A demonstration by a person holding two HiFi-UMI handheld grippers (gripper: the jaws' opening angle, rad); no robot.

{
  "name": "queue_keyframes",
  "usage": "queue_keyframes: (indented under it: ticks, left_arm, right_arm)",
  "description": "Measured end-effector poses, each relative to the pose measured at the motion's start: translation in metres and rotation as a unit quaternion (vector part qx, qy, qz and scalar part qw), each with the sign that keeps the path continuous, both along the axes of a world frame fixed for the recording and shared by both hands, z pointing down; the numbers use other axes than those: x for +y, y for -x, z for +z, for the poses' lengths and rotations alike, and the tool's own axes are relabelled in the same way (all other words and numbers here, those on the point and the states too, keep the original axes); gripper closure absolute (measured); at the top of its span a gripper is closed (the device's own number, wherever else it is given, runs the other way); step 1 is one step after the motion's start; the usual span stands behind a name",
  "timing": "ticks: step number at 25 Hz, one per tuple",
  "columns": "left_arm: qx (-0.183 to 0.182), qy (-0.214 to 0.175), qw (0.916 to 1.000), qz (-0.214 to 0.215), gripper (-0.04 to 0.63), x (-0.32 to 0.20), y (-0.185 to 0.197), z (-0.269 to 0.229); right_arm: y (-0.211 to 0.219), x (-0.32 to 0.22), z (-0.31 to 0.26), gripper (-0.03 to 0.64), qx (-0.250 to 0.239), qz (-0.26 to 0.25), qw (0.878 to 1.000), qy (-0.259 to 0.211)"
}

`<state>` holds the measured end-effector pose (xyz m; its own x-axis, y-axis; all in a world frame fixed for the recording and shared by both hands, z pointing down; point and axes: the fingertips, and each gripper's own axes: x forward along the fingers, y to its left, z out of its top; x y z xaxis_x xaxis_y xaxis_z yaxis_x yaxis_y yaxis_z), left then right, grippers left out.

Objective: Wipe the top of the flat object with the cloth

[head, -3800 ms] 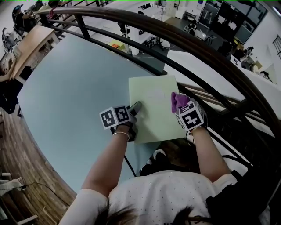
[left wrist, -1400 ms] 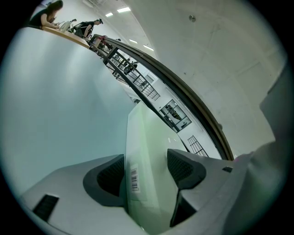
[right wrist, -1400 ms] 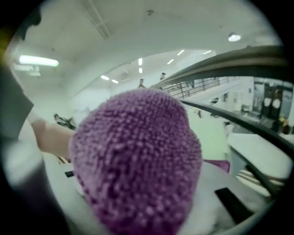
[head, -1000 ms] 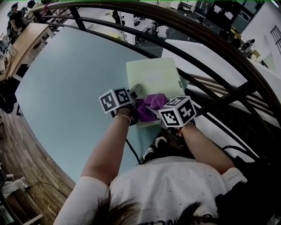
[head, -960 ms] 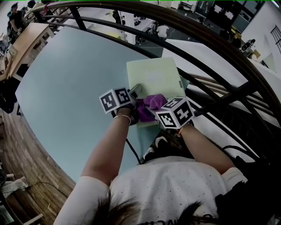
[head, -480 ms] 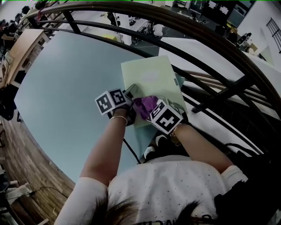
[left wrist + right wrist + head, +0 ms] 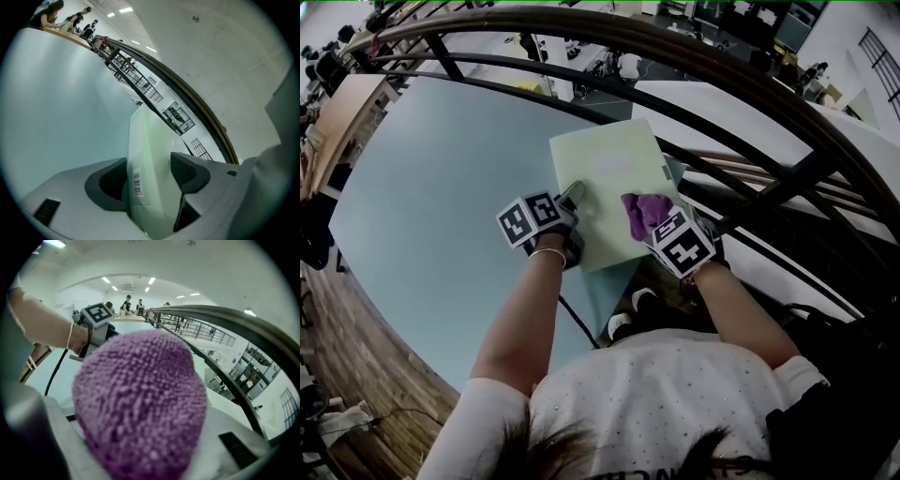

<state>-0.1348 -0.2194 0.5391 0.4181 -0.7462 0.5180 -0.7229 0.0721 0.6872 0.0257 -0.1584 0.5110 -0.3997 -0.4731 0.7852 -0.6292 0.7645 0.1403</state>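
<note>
The wiping itself is judged to be the step in hand. The flat object (image 7: 602, 187) — a pale green, thin, folder-like sheet — is laid on the light blue table (image 7: 441, 178), close to the table edge that runs beside the dark railing (image 7: 750, 122). Its left edge is clamped by the left gripper (image 7: 570, 199): in the left gripper view both dark pads are seen pressed against the sheet from either side, with a small barcode label (image 7: 136, 183) just by the left pad, so the object is pinned and steadied. The purple cloth (image 7: 644, 210) is grasped by the right gripper (image 7: 660, 225); in the right gripper view the nubbly wad fills the space between the jaws and hides their tips. In the head view the cloth is set on the right half of the green surface, near its right edge and apart from the left gripper. How much of the top has been covered cannot be told — no dirt or streaks are visible. For the next move, a flat sweep of the cloth across the middle and far part would be called for, with even, light pressure and a firm left clamp, so that the thin sheet is not buckled or dragged off the table edge.
</note>
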Motion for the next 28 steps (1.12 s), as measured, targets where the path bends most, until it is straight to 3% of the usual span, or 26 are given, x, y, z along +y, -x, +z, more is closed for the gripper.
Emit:
queue_keyframes:
  ticks: [5, 10, 14, 22, 26, 28]
  left_arm:
    - [-0.001, -0.003, 1.0000, 0.007, 0.295, 0.001, -0.002, -0.001]
    - [-0.070, -0.040, 0.9958, 0.044, 0.295, 0.002, -0.011, -0.004]
    - [-0.059, -0.037, 0.9964, 0.048, 0.290, 0.000, -0.011, -0.005]
    - [-0.072, -0.048, 0.9954, 0.042, 0.290, 0.001, -0.011, -0.005]
    - [-0.071, -0.049, 0.9954, 0.043, 0.290, 0.003, -0.011, -0.007]
    - [-0.071, -0.050, 0.9953, 0.044, 0.290, 0.003, -0.012, -0.009]
  right_arm:
    - [-0.020, -0.006, -0.002, 0.584, 0.007, 0.021, 1.000, -0.007]
    - [-0.045, -0.014, 0.000, 0.584, 0.003, 0.061, 0.998, 0.002]
    - [-0.055, -0.017, 0.000, 0.586, 0.003, 0.075, 0.997, 0.015]
    - [-0.093, -0.030, -0.002, 0.584, 0.024, 0.128, 0.991, -0.006]
    - [-0.108, -0.030, -0.009, 0.584, 0.089, 0.122, 0.988, -0.011]
    - [-0.096, -0.028, -0.023, 0.584, 0.072, 0.106, 0.992, -0.020]
